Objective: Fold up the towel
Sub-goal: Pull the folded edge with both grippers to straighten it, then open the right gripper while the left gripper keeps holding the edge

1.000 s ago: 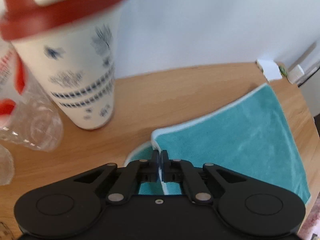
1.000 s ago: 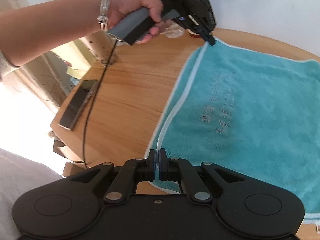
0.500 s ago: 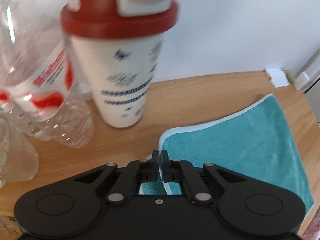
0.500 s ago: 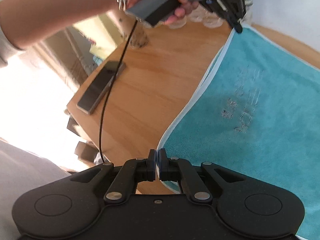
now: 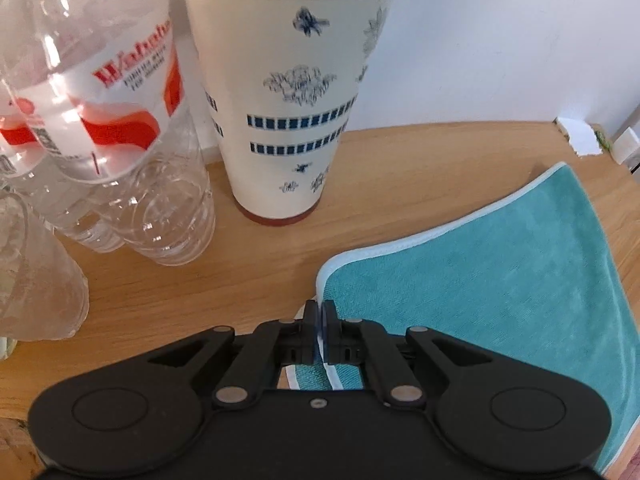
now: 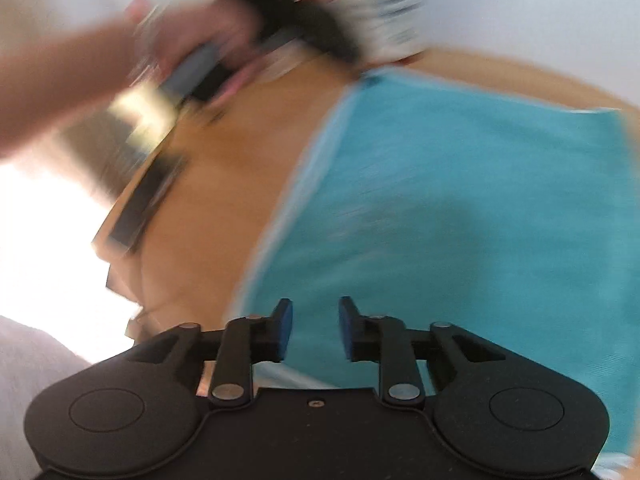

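A teal towel with a pale blue border lies on the wooden table. In the left wrist view my left gripper is shut on the towel's near corner edge, the border pinched between its fingers. In the right wrist view, which is blurred by motion, the towel spreads flat ahead and my right gripper stands open just above its near edge with nothing between the blue pads. The other gripper, held by a hand, shows at the towel's far corner.
A tall cream cup with a red base stands close ahead of the left gripper. Clear plastic bottles crowd its left. A white object sits at the table's far right. A dark phone lies near the table's left edge.
My right gripper has opened and let go of the towel's edge. The left gripper, still shut on its corner, has moved closer to the cup and bottles.
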Tool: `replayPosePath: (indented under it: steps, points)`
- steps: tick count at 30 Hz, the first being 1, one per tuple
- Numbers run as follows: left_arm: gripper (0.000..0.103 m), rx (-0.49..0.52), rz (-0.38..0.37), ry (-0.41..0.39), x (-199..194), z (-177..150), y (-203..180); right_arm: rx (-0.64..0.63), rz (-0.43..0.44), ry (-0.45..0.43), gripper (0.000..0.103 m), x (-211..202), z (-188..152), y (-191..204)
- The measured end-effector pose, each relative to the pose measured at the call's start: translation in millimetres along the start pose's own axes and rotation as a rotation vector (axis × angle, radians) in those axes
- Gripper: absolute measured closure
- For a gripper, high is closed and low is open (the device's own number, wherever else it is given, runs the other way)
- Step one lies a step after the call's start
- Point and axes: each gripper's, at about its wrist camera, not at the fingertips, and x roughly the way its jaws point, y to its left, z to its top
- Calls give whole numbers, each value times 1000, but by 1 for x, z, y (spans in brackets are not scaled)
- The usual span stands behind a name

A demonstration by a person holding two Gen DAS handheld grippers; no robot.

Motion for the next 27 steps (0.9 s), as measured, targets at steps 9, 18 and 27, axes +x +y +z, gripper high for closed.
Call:
replayPosePath:
  steps: [9,18,27]
  points:
    - [101,8,5,-20,-20,-6,4,302,-425,-77,69,-24,-7,-140]
    - [101,2,26,-50,-29,-3,-5,246,-353,63,96,-24,-12,-152]
    - [101,31,38,-59,-31,-14,-14,145,-470,92,81,-28,-25,-126]
